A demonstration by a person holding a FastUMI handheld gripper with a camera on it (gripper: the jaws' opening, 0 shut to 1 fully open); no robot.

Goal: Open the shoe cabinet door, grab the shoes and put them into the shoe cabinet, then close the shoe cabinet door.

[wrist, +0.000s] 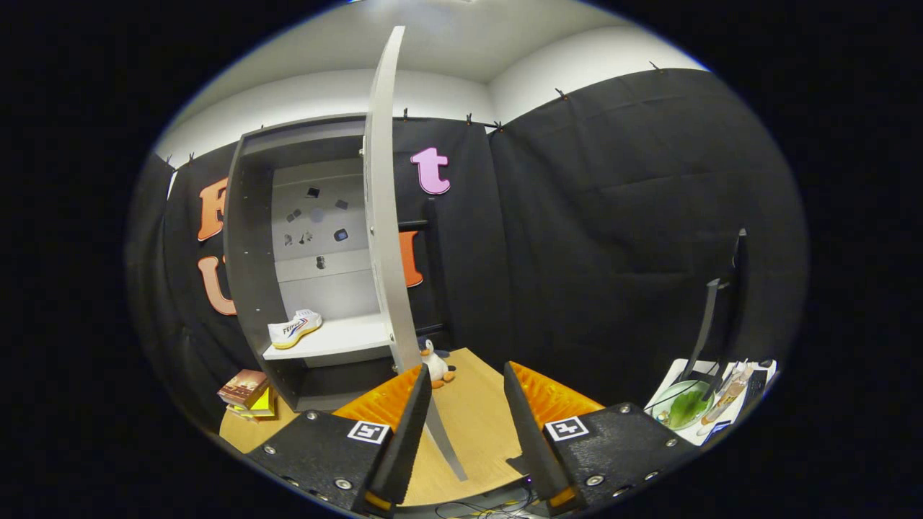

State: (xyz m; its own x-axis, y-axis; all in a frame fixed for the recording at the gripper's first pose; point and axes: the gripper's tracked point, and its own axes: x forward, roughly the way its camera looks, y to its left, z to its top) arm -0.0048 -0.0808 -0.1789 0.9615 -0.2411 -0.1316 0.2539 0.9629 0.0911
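Note:
The grey shoe cabinet (252,238) stands open ahead and to the left of my fingers. Its pale door (383,216) is swung out edge-on toward me, its lower edge running down between my two fingers. A white sneaker with a yellow sole (295,328) lies on the white shelf (346,339) inside the cabinet. My gripper (465,404) is open, with nothing pressed between its fingers; the left finger (411,425) sits close beside the door's edge.
A small white plush duck (435,364) sits on the wooden floor (476,411) at the door's foot. Books (247,393) are stacked left of the cabinet. To the right, a white table (674,382) carries a green bowl (683,405), bottles and a dark stand (710,324).

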